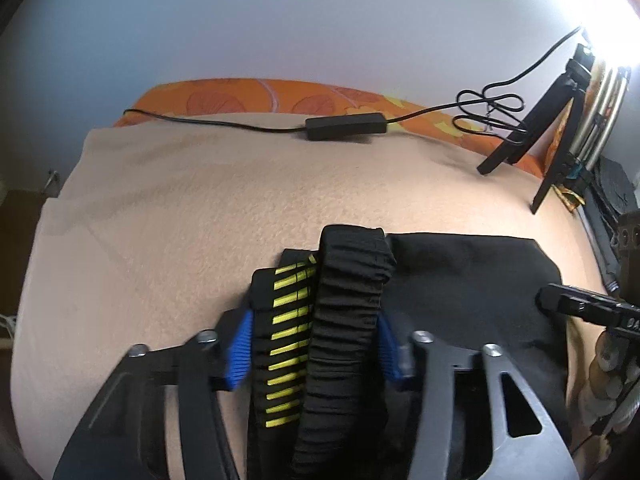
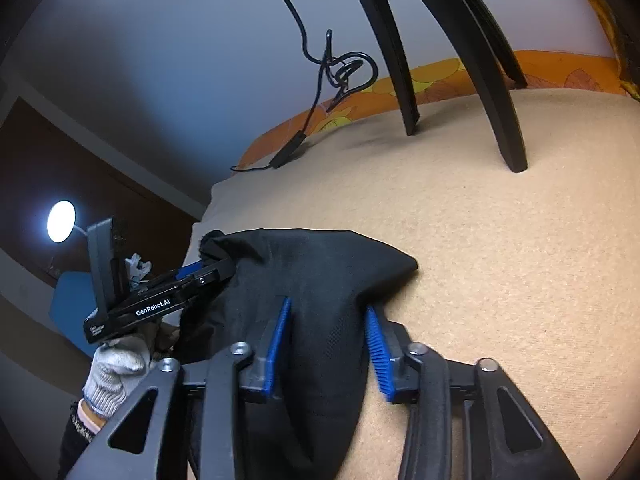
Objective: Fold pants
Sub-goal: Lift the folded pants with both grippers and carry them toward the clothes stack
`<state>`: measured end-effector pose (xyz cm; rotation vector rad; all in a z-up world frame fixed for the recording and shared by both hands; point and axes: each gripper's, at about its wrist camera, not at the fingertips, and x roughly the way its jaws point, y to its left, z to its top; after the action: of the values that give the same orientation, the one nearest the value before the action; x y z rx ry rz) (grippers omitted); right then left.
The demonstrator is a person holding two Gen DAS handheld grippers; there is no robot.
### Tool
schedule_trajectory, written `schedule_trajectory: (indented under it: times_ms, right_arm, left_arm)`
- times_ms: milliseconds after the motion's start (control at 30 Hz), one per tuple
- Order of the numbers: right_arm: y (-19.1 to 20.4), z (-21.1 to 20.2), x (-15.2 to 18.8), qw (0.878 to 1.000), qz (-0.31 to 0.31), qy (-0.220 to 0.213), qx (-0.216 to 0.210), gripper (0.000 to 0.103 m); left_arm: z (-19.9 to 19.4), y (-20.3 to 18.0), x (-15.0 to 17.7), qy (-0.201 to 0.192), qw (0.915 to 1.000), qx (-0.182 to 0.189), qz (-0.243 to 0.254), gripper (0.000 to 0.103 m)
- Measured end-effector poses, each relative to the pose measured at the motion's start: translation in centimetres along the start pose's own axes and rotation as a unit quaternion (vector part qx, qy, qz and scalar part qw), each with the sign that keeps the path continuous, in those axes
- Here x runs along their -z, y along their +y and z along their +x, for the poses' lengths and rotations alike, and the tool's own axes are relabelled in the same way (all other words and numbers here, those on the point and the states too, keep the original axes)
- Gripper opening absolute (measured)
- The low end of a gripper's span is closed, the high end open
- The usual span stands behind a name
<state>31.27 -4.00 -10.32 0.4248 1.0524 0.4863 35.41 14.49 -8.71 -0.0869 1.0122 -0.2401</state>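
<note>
Black fabric pants with yellow-striped trim (image 1: 460, 280) sit low centre on the beige blanket (image 1: 180, 220). Left gripper (image 1: 316, 344) clamps the gathered waistband; right gripper (image 2: 328, 340) pinches a fabric fold. Lift both evenly, keep edges aligned, lay flat before releasing.

1. Lower run of the pants (image 1: 344, 360) cut off by the bottom edge of the left wrist view; far portion hidden behind the bunched waistband (image 1: 352, 276).
2. Contact of the left gripper (image 1: 316, 348) pads with the cloth partly blurred by motion.
3. Right gripper (image 1: 580, 308) seen only as a dark tip at the right edge; jaws not discernible there.
4. Tripod (image 2: 404, 48) cropped by the top edge of the right wrist view, head out of sight.
5. Cable (image 1: 224, 124) end lost past the bed (image 1: 160, 208) edge.
6. Small lettering on the left gripper (image 2: 160, 300) base too tiny to read.
</note>
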Motion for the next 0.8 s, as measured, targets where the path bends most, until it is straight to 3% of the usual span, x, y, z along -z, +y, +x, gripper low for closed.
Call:
schedule_trajectory:
  times_ms: [67,133,200,267,533,800]
  right_arm:
    - [0.5,0.2,0.1,1.0,-0.009,0.0,0.007,0.029]
    - [0.9,0.8,0.1,1.0,-0.015,0.002,0.014,0.024]
    - [1.4,0.9,0.5,0.999,-0.023,0.003,0.025,0.012]
    - [1.4,0.4,0.7,0.999,-0.034,0.0,0.037,0.008]
    - [4.4,-2.1,1.4,0.993,-0.089,-0.038,0.073,0.006]
    - [8.7,-8.2,2.7,0.982,-0.143,-0.085,0.086,0.006]
  left_arm:
    - [0.0,-0.2,0.1,-0.004,0.9999,0.016,-0.001,0.027]
    - [0.1,-0.3,0.1,-0.009,0.9998,0.018,-0.003,0.025]
    - [0.0,-0.2,0.2,-0.013,0.9996,0.024,-0.007,0.021]
    - [-0.3,-0.1,0.3,-0.023,0.9993,0.028,-0.009,0.02]
    - [-3.4,0.0,0.9,-0.073,0.9948,0.059,-0.04,0.018]
    - [-10.2,-2.7,1.8,-0.131,0.9888,0.068,-0.021,0.017]
